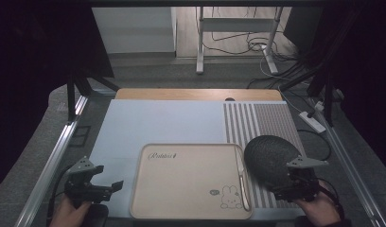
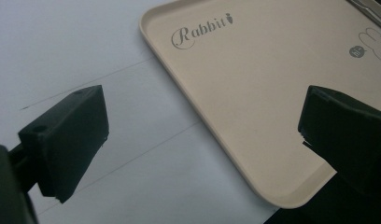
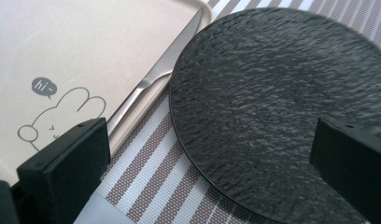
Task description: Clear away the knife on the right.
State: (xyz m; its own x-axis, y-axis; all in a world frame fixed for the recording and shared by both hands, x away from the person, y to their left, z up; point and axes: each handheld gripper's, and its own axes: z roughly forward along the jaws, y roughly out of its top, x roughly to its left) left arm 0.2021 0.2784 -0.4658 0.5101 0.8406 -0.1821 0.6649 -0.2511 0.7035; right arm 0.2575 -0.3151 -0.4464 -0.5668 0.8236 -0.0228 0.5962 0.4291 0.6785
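Setting: a pale blue mat covers the table, with a striped placemat along its 3 o'clock side.
Tray: a beige tray printed "Rabbit" sits at the 6 o'clock edge, bare apart from the cutlery.
Knife: a silver knife lies just inside the tray's 3 o'clock rim, untouched.
Plate: a dark textured plate rests flat on the striped placemat, just beside the tray at its 3 o'clock side.
Right gripper: right gripper hovers at the plate's 5 o'clock edge, jaws spread wide, gripping nothing.
Left gripper: left gripper waits at the tray's 9 o'clock side, jaws wide, empty.
Progress: judged as early; plate appears set down or not yet lifted, knife not yet taken.
Remaining: probably arranging plate and knife together.
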